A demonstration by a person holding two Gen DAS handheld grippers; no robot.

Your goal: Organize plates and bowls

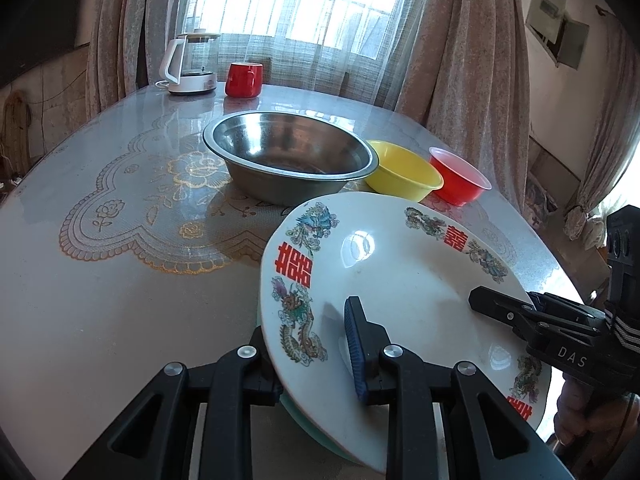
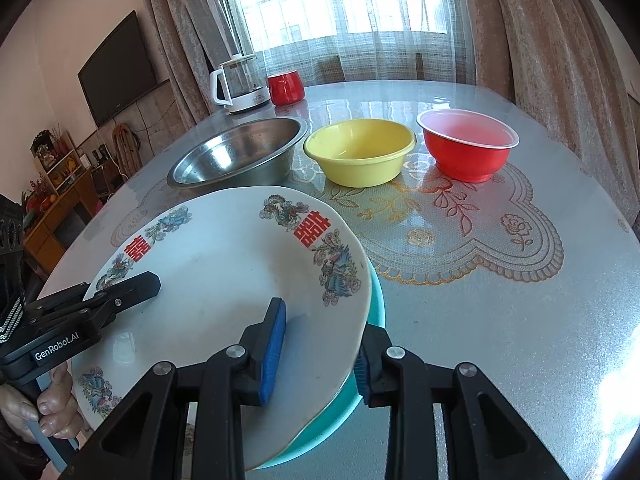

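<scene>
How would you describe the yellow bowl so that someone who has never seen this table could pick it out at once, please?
Start at the round table in front of the curtained window; three bowls stand in a row across its middle, beyond the decorated white plate. The yellow bowl is the middle one, between the larger steel bowl and the red bowl. It alone is plain yellow plastic.

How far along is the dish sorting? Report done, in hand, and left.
Done: nothing clearly finished. In hand: the white plate, straddled at opposite rims by the left gripper and right gripper, over a teal dish. Left: the steel bowl, yellow bowl and red bowl stand separate, unstacked.
</scene>
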